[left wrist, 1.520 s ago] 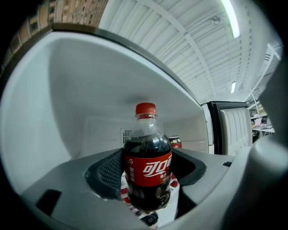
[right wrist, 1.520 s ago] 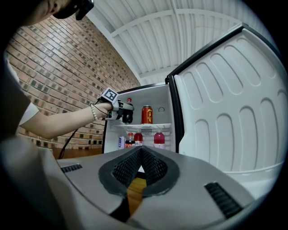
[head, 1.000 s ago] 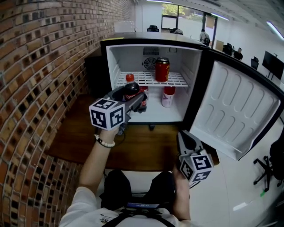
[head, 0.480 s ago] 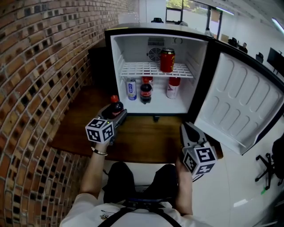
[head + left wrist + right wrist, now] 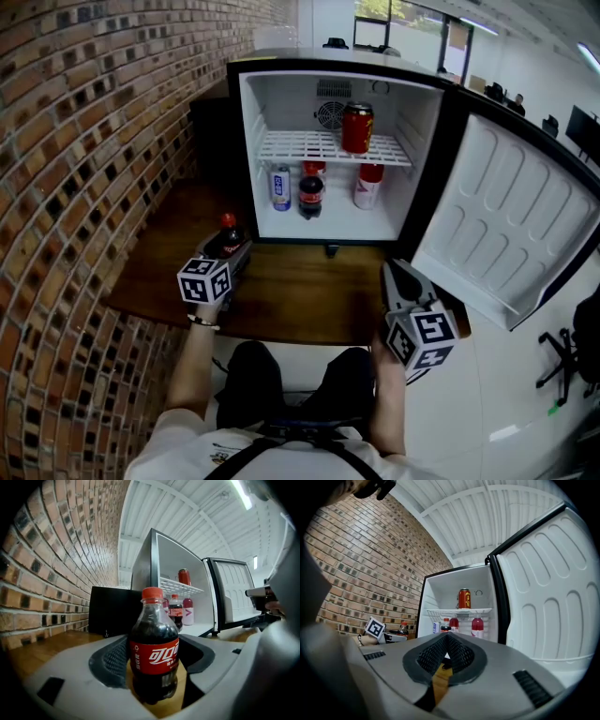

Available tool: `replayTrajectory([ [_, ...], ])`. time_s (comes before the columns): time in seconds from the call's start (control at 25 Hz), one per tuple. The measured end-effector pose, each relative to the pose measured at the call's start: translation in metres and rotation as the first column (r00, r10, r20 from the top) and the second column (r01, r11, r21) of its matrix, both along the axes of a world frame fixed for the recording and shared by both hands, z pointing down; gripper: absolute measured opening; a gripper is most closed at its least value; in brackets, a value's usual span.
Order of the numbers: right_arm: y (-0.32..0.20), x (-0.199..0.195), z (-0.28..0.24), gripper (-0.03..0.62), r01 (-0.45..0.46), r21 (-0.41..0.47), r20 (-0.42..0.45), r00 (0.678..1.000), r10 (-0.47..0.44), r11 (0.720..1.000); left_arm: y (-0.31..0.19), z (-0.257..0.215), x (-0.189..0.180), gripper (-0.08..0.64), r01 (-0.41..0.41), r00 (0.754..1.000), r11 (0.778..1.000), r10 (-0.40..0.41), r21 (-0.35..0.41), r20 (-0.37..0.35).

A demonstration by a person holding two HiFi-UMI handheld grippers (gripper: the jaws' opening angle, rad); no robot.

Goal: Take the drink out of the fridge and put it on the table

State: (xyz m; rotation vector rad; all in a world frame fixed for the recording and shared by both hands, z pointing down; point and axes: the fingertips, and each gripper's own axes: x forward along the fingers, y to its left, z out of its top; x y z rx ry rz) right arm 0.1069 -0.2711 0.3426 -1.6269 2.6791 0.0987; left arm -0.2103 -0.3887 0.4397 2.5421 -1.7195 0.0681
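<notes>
wooden table (image 5: 300,300), cola bottle (image 5: 154,653) between left fingers (image 5: 110,660)

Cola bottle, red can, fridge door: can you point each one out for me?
cola bottle (image 5: 154,656), left gripper view, on its red label
red can (image 5: 357,128), head view, middle of its body
fridge door (image 5: 511,220), head view, white inner panel

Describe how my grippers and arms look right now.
Both the left gripper and right gripper have light grey bodies with dark, textured jaw pads. Each carries a white cube with black square markers. The person wears a white short-sleeved top and a beaded bracelet on the left wrist.
</notes>
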Motion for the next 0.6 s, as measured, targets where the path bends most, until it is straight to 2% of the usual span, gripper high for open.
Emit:
replayTrajectory([
  [0.28,-0.001,0.002,0.003,0.017,-0.005,-0.005,-0.007,1.0,0.005,1.0,-0.001,0.015,-0.015,0.305,0.048,0.999,0.999,-0.048,-0.02,-0.01],
  [0.44,-0.002,0.0,0.004,0.017,-0.003,-0.008,-0.004,1.0,0.003,1.0,0.003,0.017,-0.019,0.305,0.064,0.998,0.998,-0.064,-0.007,-0.016],
  [0.6,-0.003,0.0,0.005,0.017,-0.001,-0.009,-0.007,1.0,0.001,1.0,0.009,0.017,-0.018,0.307,0.078,0.997,0.997,-0.078,0.01,0.025],
])
